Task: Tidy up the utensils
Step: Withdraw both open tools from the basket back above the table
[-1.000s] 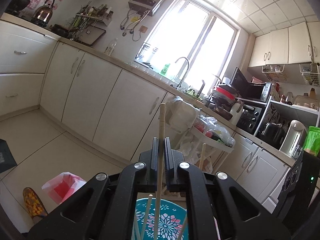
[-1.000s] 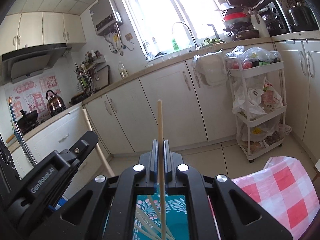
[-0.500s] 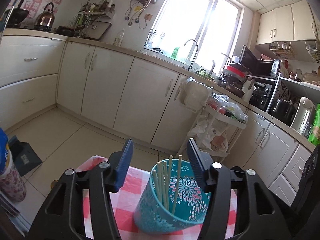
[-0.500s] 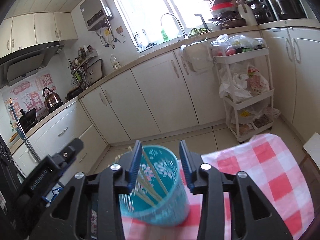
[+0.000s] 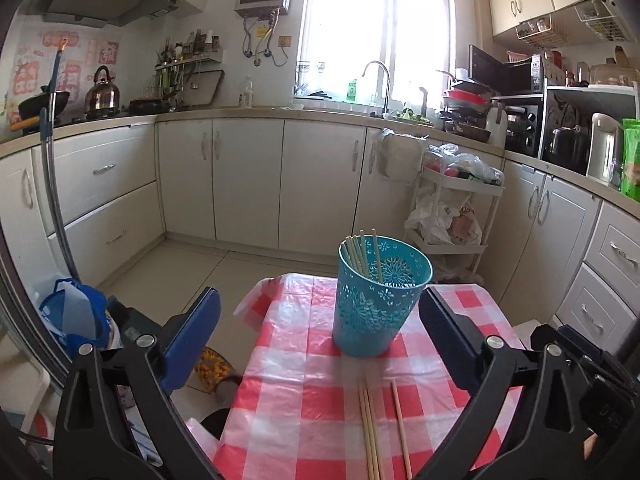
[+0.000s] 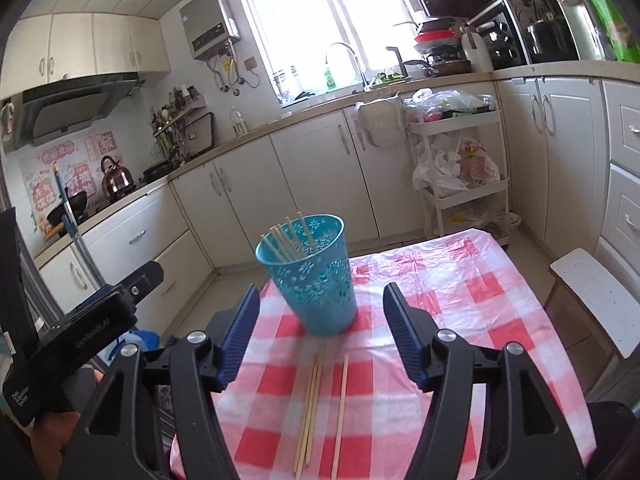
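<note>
A teal perforated cup (image 5: 380,300) stands on the red-and-white checked tablecloth (image 5: 304,400) with several wooden chopsticks (image 5: 362,254) upright in it. It also shows in the right wrist view (image 6: 316,280), chopsticks (image 6: 288,240) leaning inside. Three more chopsticks (image 5: 380,428) lie flat on the cloth in front of the cup, also in the right wrist view (image 6: 320,400). My left gripper (image 5: 320,320) is open and empty, back from the cup. My right gripper (image 6: 320,324) is open and empty, just behind the cup. The left gripper's body (image 6: 80,328) shows at the right view's left.
The small table ends close on all sides; its left edge (image 5: 240,380) drops to the floor. A white chair (image 6: 592,288) stands right of the table. A white cart (image 5: 452,216) with bags and cabinets (image 5: 248,176) are beyond. A blue bag (image 5: 76,316) sits left.
Both grippers held a chopstick above the cup a second ago. Both opened, the chopsticks dropped into the cup, and both grippers have pulled back and up from it.
</note>
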The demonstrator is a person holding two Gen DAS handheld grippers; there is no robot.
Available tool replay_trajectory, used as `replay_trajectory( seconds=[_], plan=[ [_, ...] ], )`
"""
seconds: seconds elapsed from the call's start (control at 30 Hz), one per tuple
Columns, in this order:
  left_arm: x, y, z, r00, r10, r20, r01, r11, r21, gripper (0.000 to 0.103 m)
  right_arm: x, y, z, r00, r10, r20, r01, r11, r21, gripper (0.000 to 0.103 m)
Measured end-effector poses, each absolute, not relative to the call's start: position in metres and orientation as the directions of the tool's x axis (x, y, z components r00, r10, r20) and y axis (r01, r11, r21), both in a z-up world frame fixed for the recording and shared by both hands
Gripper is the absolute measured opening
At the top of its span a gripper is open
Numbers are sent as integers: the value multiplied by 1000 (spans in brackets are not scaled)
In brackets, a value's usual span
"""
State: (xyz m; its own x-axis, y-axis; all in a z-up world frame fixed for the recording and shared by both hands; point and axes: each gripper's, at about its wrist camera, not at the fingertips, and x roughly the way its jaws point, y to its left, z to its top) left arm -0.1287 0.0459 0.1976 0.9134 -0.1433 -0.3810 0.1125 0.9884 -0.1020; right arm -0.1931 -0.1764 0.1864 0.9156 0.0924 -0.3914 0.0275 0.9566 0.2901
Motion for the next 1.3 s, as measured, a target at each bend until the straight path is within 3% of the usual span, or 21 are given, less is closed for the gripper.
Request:
replay_trajectory(
  seconds=[1.3],
  plan=[
    [-251, 59, 245, 934, -134, -331, 117, 991, -72, 95, -314, -145, 222, 939, 114, -324, -54, 981, 186, 67]
  ],
)
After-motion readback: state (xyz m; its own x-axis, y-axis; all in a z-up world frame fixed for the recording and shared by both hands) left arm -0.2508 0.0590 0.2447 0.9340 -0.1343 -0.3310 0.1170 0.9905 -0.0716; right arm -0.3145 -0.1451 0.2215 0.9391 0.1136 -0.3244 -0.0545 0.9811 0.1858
